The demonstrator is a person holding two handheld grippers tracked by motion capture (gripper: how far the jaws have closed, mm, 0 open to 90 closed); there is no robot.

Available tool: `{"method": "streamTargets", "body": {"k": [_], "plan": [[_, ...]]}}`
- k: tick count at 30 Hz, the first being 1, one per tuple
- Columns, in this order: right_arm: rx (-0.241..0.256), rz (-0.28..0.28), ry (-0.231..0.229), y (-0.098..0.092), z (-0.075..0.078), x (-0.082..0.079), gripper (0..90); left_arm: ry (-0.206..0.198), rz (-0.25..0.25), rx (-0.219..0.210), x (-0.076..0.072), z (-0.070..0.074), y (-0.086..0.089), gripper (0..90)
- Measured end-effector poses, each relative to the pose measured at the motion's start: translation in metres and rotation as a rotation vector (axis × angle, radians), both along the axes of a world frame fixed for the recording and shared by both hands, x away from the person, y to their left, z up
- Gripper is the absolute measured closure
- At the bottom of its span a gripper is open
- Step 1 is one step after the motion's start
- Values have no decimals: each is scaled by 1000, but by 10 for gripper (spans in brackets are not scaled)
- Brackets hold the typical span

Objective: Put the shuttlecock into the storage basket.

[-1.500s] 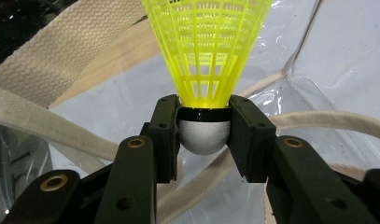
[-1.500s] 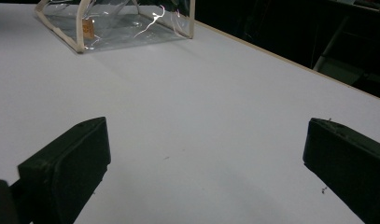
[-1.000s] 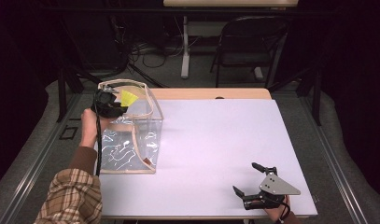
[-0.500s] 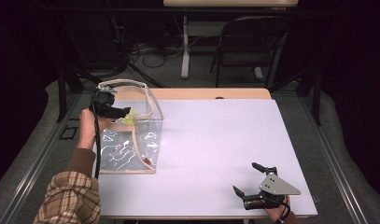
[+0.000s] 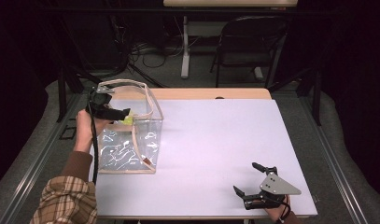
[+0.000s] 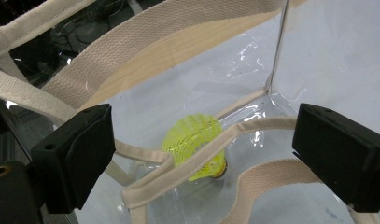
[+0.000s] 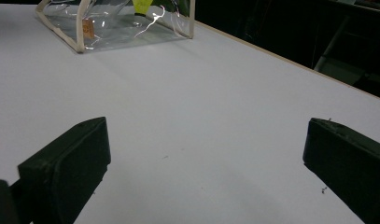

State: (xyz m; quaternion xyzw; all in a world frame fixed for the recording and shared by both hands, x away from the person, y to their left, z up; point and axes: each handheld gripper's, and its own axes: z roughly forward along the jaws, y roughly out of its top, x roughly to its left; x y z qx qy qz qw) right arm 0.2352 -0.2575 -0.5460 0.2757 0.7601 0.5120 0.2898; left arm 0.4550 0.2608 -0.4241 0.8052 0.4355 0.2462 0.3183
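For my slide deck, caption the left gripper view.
Open left claw above yellow mesh shuttlecock inside clear plastic bag.

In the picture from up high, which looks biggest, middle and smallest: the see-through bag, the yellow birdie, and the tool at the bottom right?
1. The see-through bag looks biggest by far.
2. The right tool comes next, though it sits nearer the camera, which may enlarge it.
3. The yellow birdie looks smallest, just a little yellow patch inside the bag.

A person's left hand [image 5: 85,133] holds the left gripper [image 5: 116,113] raised, jaws spread wide and empty; the right gripper [image 5: 248,179] rests low at the near right, jaws likewise parted.
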Motion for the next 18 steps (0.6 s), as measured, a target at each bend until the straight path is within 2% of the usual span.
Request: {"method": "streamTargets", "body": {"k": [8,18], "plan": [[9,5,-6,1,1,0,0,-22,4,-4,-13,1,-2,3],[3,11,-2,2,1,1,0,-71,-13,-23,-34,4,-1,0]]}}
